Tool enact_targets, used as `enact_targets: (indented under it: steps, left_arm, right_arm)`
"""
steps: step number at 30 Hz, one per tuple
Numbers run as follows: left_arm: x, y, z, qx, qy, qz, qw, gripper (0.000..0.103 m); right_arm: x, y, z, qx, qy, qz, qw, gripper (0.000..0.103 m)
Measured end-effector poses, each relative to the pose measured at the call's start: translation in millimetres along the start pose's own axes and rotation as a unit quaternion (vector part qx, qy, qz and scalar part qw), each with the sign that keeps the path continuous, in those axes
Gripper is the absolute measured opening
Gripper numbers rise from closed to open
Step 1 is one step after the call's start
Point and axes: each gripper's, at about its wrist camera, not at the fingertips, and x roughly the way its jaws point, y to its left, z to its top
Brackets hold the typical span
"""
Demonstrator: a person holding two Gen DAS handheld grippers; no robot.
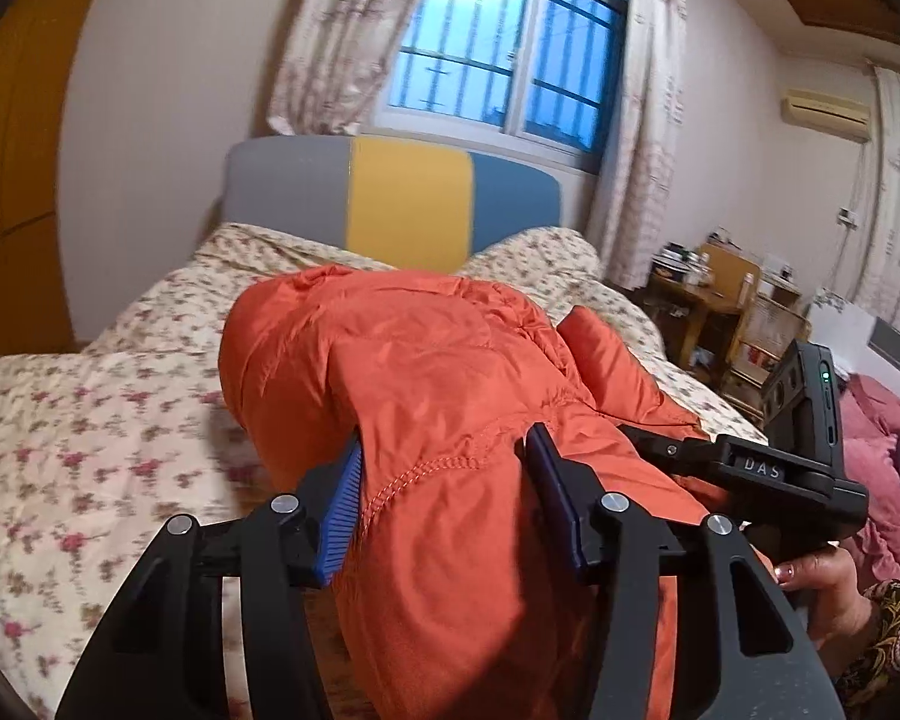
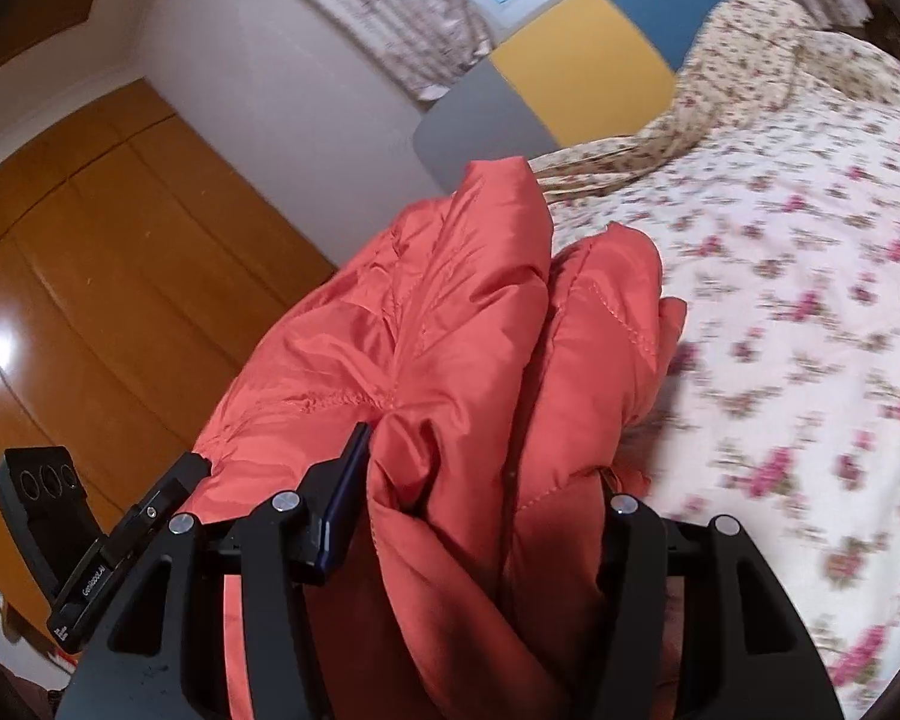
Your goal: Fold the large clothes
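Note:
A bulky orange puffer jacket [image 1: 414,360] hangs bunched above the bed with the floral cover [image 1: 78,438]. My left gripper [image 1: 444,456] is shut on a thick fold of the jacket, its blue pads [image 1: 339,510] pressing the fabric from both sides. My right gripper [image 2: 480,468] is shut on another thick fold of the same jacket [image 2: 450,312]; its right finger is hidden under the cloth. The right gripper's body [image 1: 768,468] shows at the right of the left wrist view, close beside the left one. The jacket is held off the bed [image 2: 780,300].
A grey, yellow and blue headboard [image 1: 408,198] stands under a curtained window [image 1: 510,42]. A wooden wardrobe [image 2: 90,252] lines the left side. A cluttered wooden side table [image 1: 714,300] and a pink quilt [image 1: 882,438] lie to the right.

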Motion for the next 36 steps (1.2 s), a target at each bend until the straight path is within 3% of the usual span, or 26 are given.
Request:
enact_targets:
  steps: [4, 5, 6, 7, 8, 11, 13, 16, 17, 18, 20, 23, 26, 28, 31, 34, 36]
  left_arm:
    - [-16, 40, -1, -0.011, -0.01, 0.041, 0.999, 0.052]
    - [-21, 50, -3, -0.012, -0.014, 0.049, 0.9986, 0.047]
    - [-25, 57, -4, -0.009, -0.022, 0.041, 0.9989, 0.029]
    - [-31, 61, -5, 0.005, -0.03, 0.029, 0.9991, 0.029]
    - [-36, 61, -6, 0.037, -0.039, 0.04, 0.9978, 0.029]
    - [-32, 61, -13, 0.087, -0.026, 0.077, 0.9929, 0.03]
    - [-28, 75, -20, 0.063, -0.006, 0.093, 0.9937, 0.03]
    - [-30, 106, -29, -0.014, 0.006, 0.108, 0.994, 0.031]
    - [-33, 117, -33, -0.041, 0.003, 0.11, 0.9931, 0.042]
    - [-36, 126, -37, -0.063, -0.002, 0.119, 0.9908, 0.064]
    - [-39, 135, -41, -0.091, -0.014, 0.132, 0.987, 0.075]
    - [-25, 142, -49, -0.126, 0.016, 0.133, 0.9829, 0.079]
    - [-18, 139, -58, -0.157, 0.023, 0.127, 0.9791, 0.081]
    - [-11, 141, -64, -0.188, 0.035, 0.106, 0.9758, 0.095]
    - [0, 159, -74, -0.249, 0.05, 0.064, 0.9651, 0.097]
    - [8, 158, -63, -0.22, 0.042, 0.078, 0.9715, 0.095]
    - [13, 159, -50, -0.207, 0.04, 0.088, 0.9735, 0.086]
  right_arm:
    - [52, 31, -3, -0.023, 0.02, 0.016, 0.999, 0.055]
    - [69, 41, -5, -0.031, 0.027, 0.022, 0.999, 0.055]
    - [85, 50, -8, -0.039, 0.034, 0.035, 0.998, 0.055]
    - [105, 66, -12, -0.056, 0.044, 0.055, 0.996, 0.055]
    - [120, 84, -18, -0.081, 0.052, 0.058, 0.994, 0.055]
    - [157, 119, -27, -0.131, 0.048, 0.014, 0.99, 0.057]
    - [169, 116, -26, -0.109, 0.049, 0.001, 0.993, 0.059]
    - [166, 94, -28, -0.11, 0.05, -0.027, 0.992, 0.061]
    - [163, 83, -29, -0.101, 0.051, -0.034, 0.993, 0.062]
    - [156, 72, -31, -0.083, 0.051, -0.043, 0.994, 0.067]
    - [151, 47, -32, -0.049, 0.047, -0.063, 0.996, 0.072]
    - [146, 23, -36, -0.017, 0.044, -0.083, 0.995, 0.074]
    - [141, 32, -38, -0.027, 0.047, -0.106, 0.993, 0.075]
    - [147, 33, -36, -0.032, 0.066, -0.107, 0.992, 0.077]
    - [159, 18, -31, 0.009, 0.092, -0.082, 0.992, 0.076]
    - [175, 25, -27, -0.015, 0.096, -0.097, 0.991, 0.074]
    - [184, 34, -24, -0.015, 0.089, -0.097, 0.991, 0.069]
